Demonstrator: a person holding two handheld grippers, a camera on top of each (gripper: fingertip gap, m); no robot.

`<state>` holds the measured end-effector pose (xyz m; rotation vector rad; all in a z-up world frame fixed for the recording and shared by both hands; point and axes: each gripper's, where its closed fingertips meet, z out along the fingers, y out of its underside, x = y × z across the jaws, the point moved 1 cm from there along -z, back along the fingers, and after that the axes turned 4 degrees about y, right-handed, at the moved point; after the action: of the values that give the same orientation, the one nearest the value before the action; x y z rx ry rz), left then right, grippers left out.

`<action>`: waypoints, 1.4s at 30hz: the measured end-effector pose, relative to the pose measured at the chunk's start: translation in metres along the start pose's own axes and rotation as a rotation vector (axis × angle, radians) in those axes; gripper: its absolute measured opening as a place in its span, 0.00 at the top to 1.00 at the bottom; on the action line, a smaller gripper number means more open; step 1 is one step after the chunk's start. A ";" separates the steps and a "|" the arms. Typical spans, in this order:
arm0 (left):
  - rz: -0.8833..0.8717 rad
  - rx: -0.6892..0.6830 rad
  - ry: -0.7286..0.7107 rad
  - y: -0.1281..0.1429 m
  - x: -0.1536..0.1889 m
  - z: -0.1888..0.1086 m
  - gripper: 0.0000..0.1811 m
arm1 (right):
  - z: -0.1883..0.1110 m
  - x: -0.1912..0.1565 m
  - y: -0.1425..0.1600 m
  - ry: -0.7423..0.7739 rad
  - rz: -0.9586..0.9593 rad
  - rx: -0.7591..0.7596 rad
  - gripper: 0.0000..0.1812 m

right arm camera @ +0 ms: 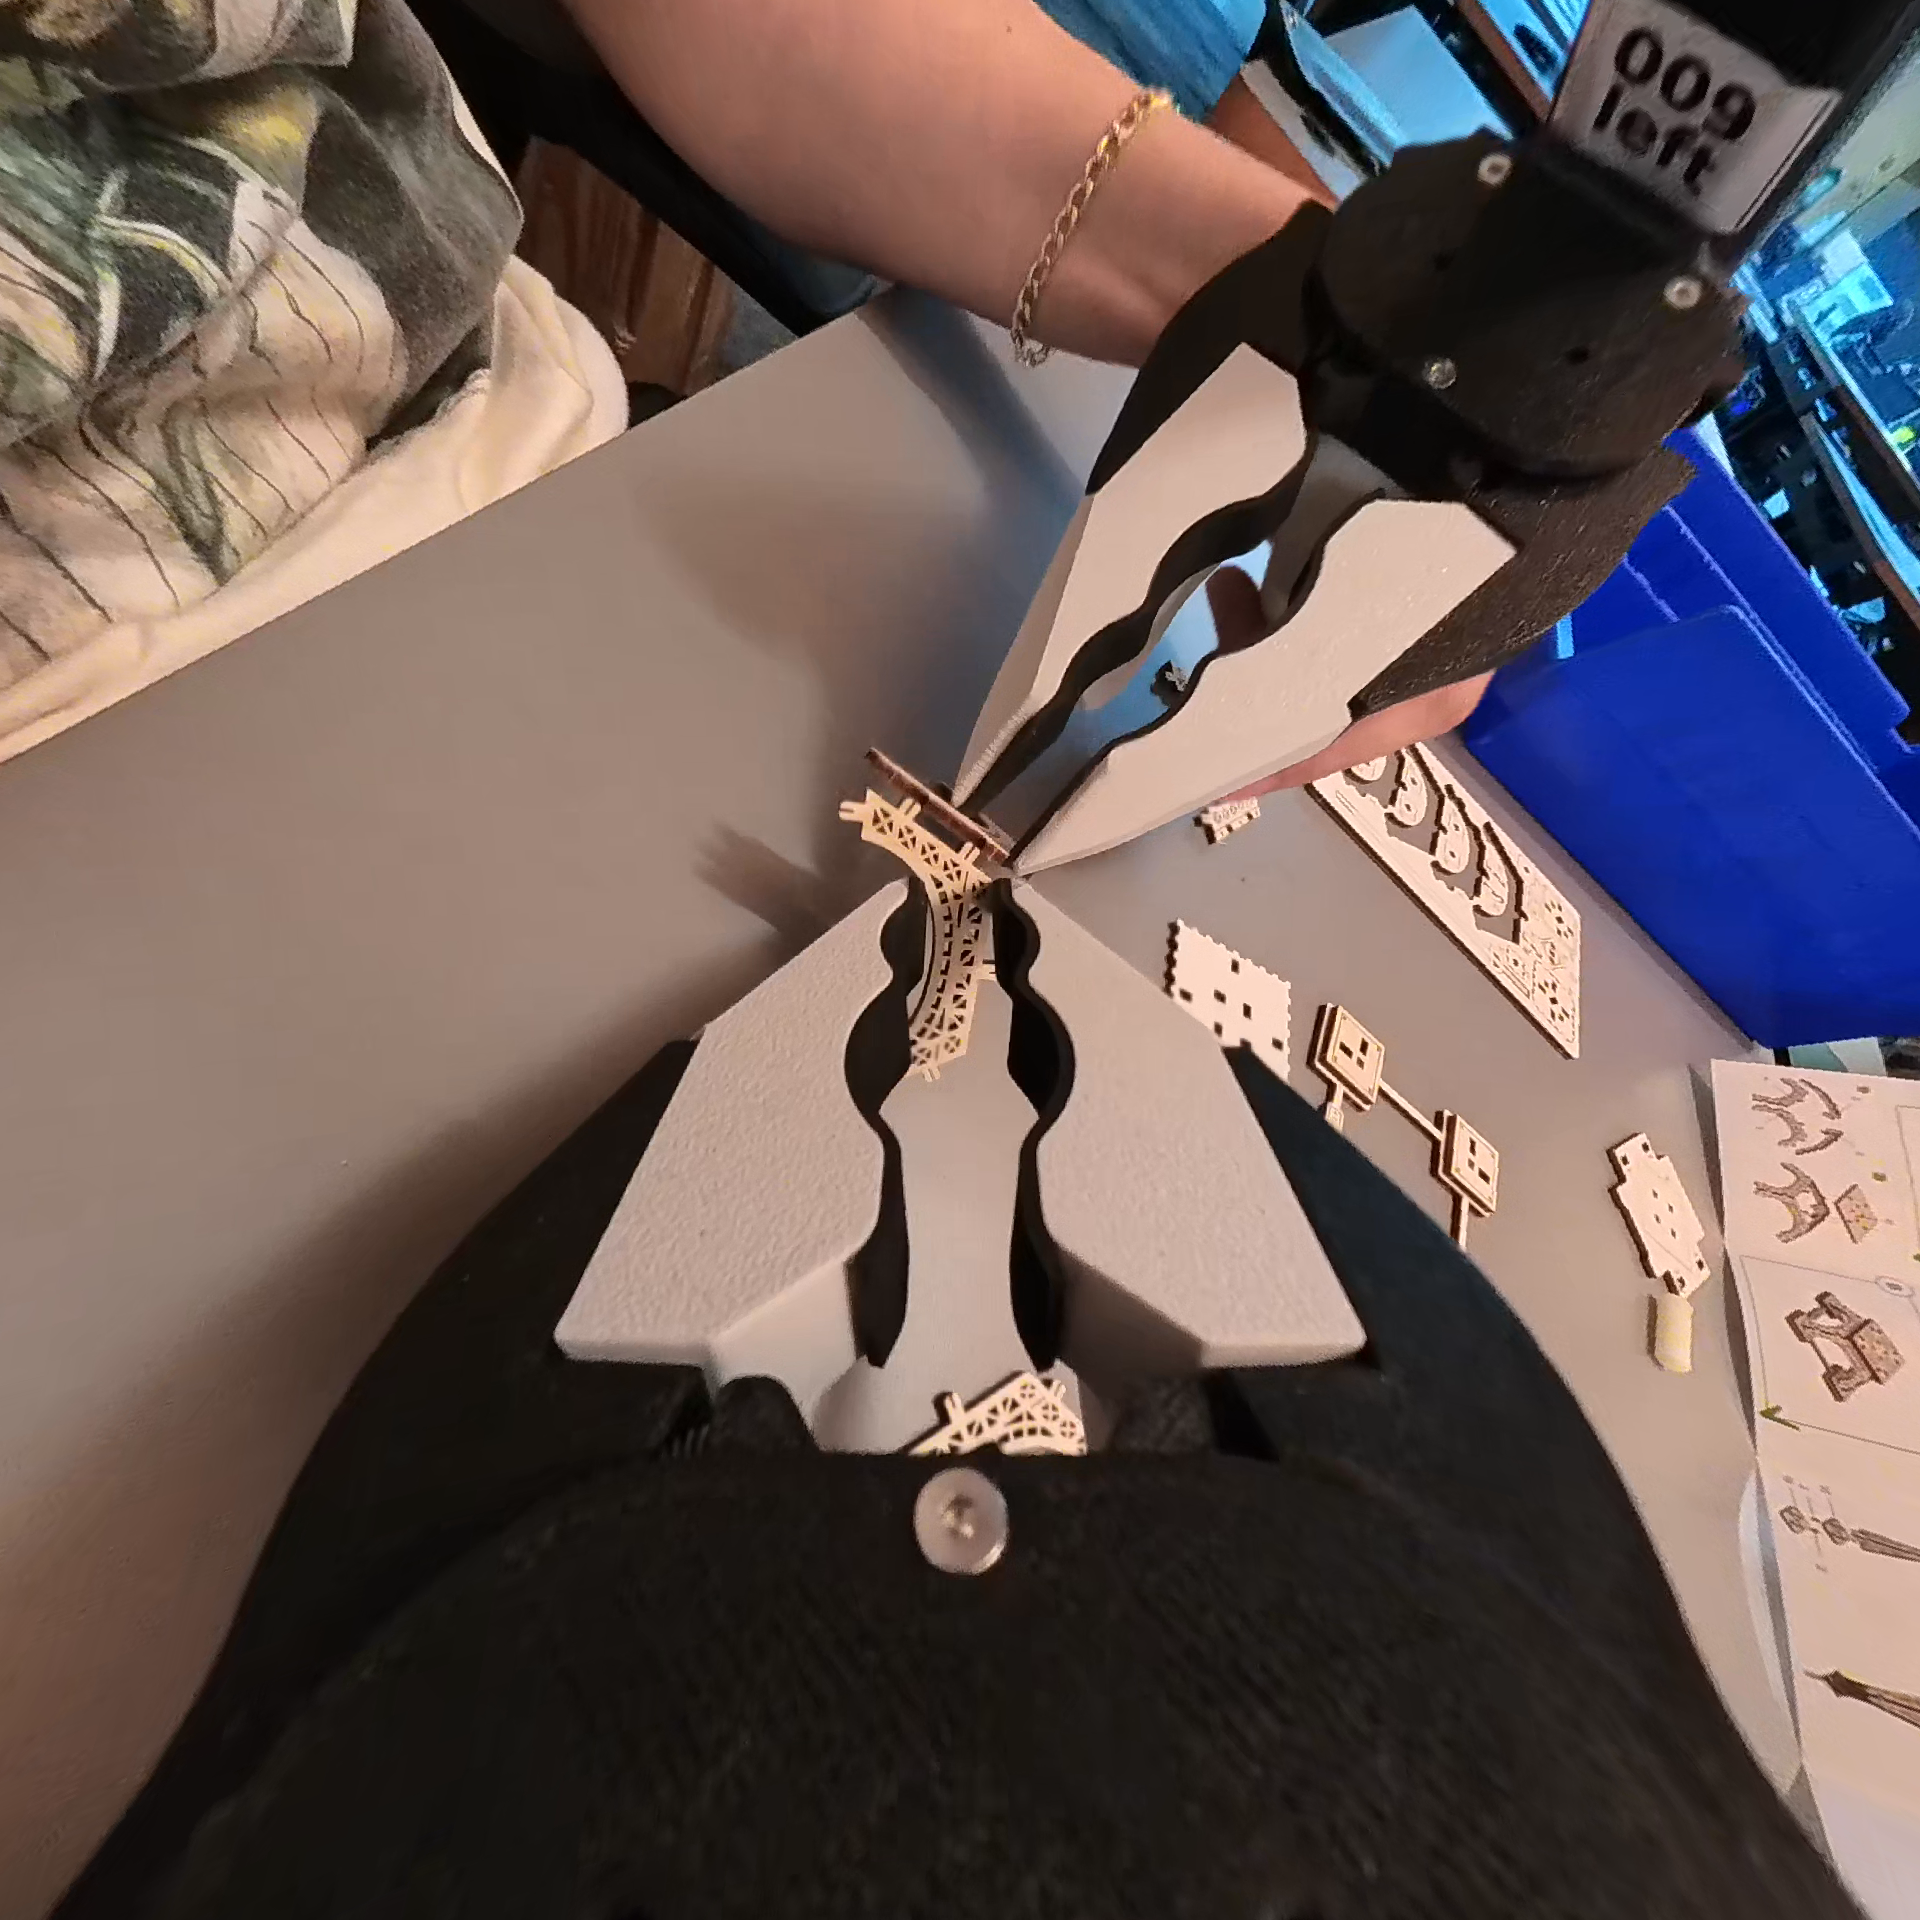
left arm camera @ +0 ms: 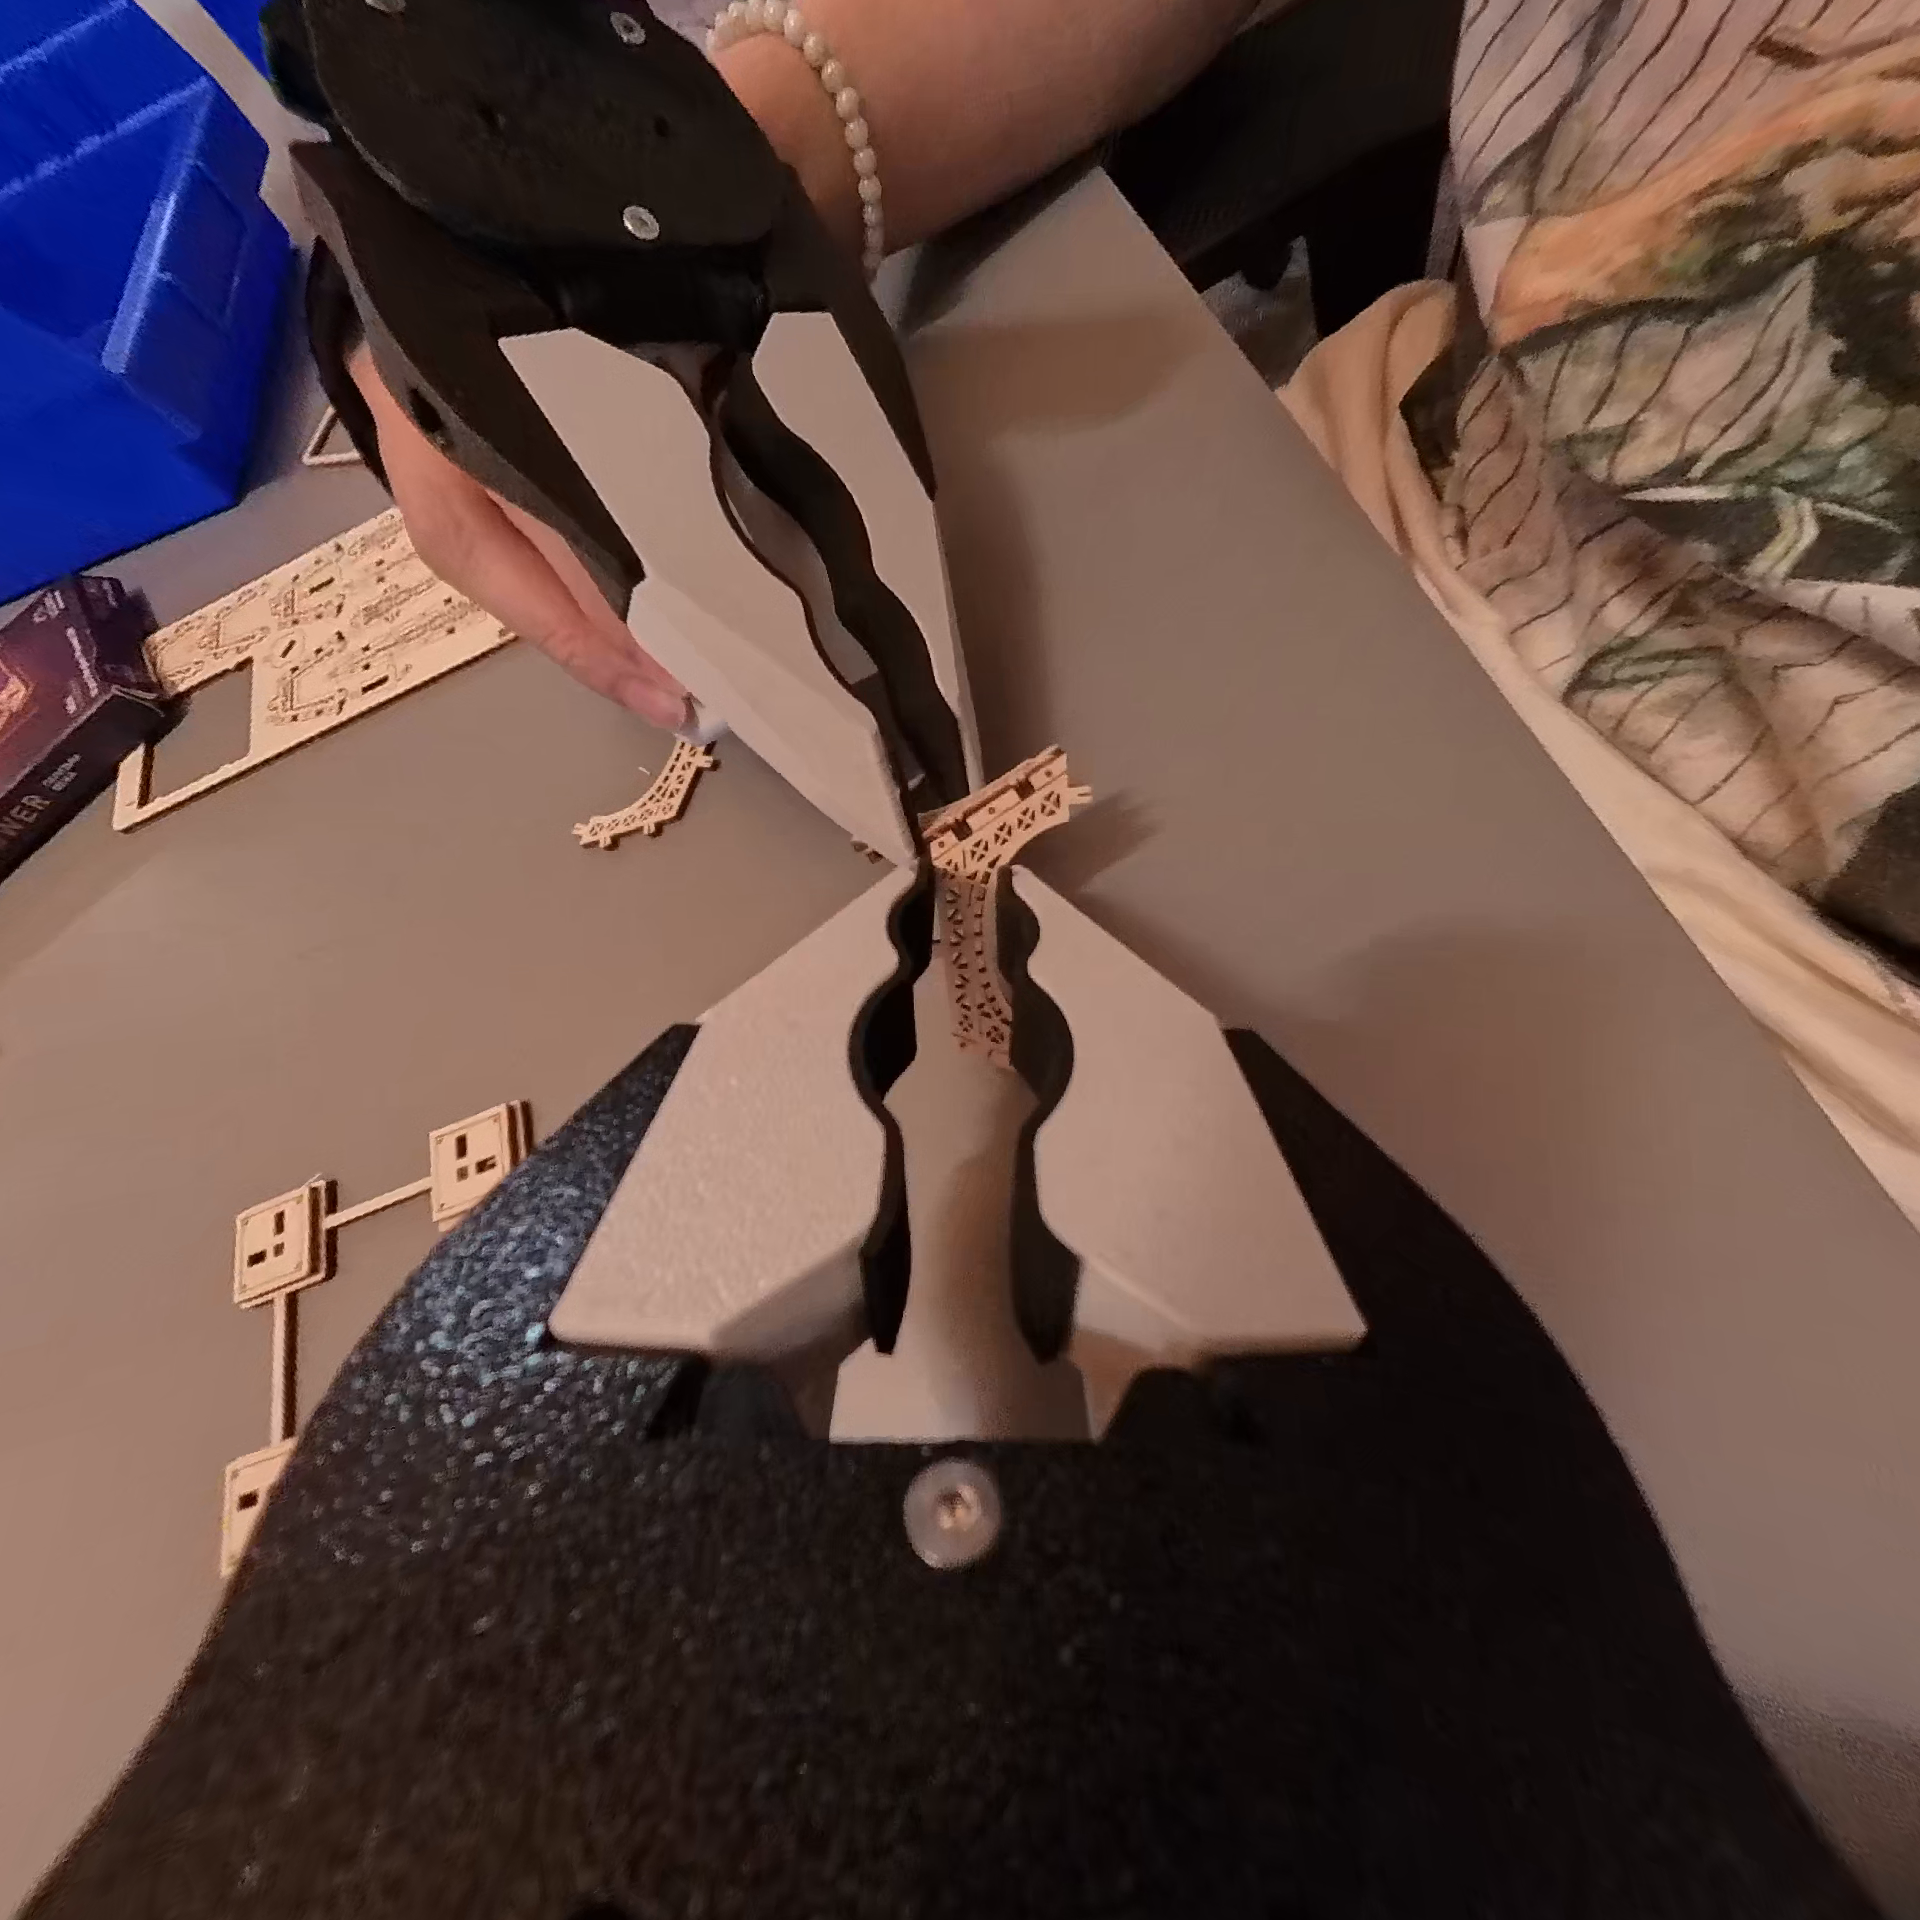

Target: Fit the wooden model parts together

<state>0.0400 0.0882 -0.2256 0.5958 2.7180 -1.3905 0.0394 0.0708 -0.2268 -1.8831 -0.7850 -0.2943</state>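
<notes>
A pale wooden curved lattice leg point(left arm camera: 977, 956) hangs between my two grippers above the grey table point(left arm camera: 1247, 727). A thin flat wooden plate point(right arm camera: 935, 816), seen edge on, sits across its top. My left gripper point(left arm camera: 961, 873) is shut around the leg's upper part. My right gripper point(left arm camera: 920, 826) comes in from the far side, shut, with its tips against the top. In the right wrist view my right gripper point(right arm camera: 964, 883) is shut around the same leg point(right arm camera: 951, 977), and the left gripper point(right arm camera: 997, 847) pinches at the plate. The four fingertips nearly touch.
A punched wooden sheet point(left arm camera: 312, 644), a loose curved lattice piece point(left arm camera: 649, 800), linked square pieces point(left arm camera: 281, 1236), a dark box point(left arm camera: 62, 686) and blue bins point(right arm camera: 1714, 831) lie on the far side. A perforated plate point(right arm camera: 1231, 987), an instruction sheet point(right arm camera: 1818, 1299) and another lattice piece point(right arm camera: 1003, 1429) show too. A person sits at the table edge. Only a small space, under 4 cm, lies between the two pairs of fingers.
</notes>
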 end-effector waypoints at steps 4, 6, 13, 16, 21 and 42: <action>-0.001 -0.048 -0.016 0.005 -0.002 -0.001 0.95 | 0.003 0.001 0.004 0.022 -0.046 -0.058 0.94; -0.010 -0.077 -0.021 0.007 -0.002 -0.001 0.95 | 0.004 0.002 0.006 0.035 -0.071 -0.085 0.94; -0.007 -0.234 -0.033 0.013 -0.002 -0.001 0.95 | 0.009 0.002 0.010 0.054 -0.163 -0.183 0.94; -0.025 -0.260 -0.035 0.016 -0.003 -0.001 0.95 | 0.010 0.003 0.012 0.060 -0.189 -0.216 0.94; -0.046 -0.283 -0.037 0.025 -0.004 0.003 0.95 | 0.015 0.002 0.021 0.064 -0.213 -0.261 0.94; -0.122 -0.140 -0.022 0.030 -0.007 0.002 0.96 | 0.017 0.005 0.025 0.096 -0.154 -0.207 0.95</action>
<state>0.0568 0.1000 -0.2482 0.4109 2.8466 -1.2078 0.0566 0.0815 -0.2499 -1.9872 -0.8623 -0.5773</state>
